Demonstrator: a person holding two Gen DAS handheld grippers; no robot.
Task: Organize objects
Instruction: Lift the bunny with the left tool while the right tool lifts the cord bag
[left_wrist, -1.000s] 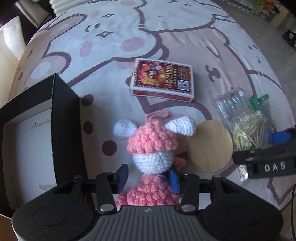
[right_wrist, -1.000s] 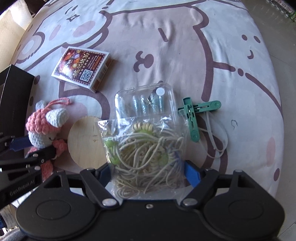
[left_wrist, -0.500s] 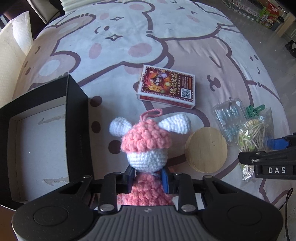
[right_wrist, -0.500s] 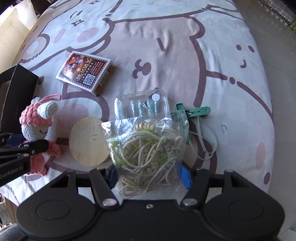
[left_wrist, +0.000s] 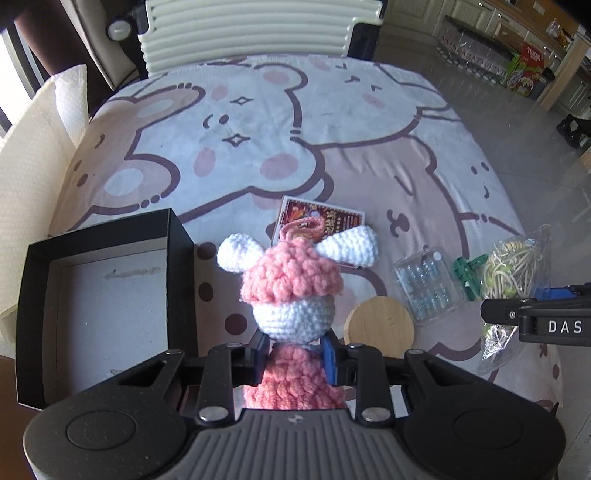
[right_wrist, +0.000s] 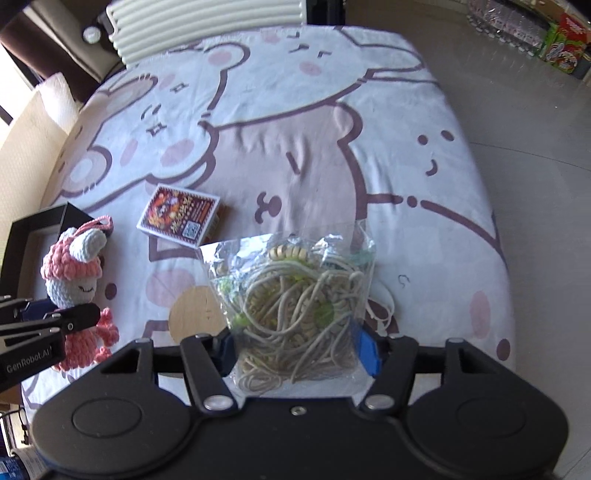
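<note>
Crocheted pink and white, the toy (left_wrist: 291, 295) is pinched at its neck by the left gripper (left_wrist: 293, 356), held upright above the cartoon-print bed (left_wrist: 332, 166) just right of the open black box (left_wrist: 92, 295); the right gripper (right_wrist: 295, 347) is closed on a clear bag of cords (right_wrist: 295, 295), lifted clear of the cover. The step in hand looks like carrying both into the box, and to do it well the left hand should go first: move the toy left over the box wall, lower it until its body meets the grey floor, then let the jaws part, keeping it toward a corner so the bag has room. The bag is limp and slippery (the grip is low on it, so the top may flop), and it is best laid flat rather than dropped. Left on the bed are a printed card box (right_wrist: 181, 221), a round wooden disc (left_wrist: 380, 325), a clear plastic case (left_wrist: 424, 288) and a green clip (left_wrist: 467, 275). The toy hides the near edge of the card box in the left view, and the bag covers the case and clip in the right view. The toy's lower body is cut off behind the gripper, and what the clear case holds is too small to tell.
</note>
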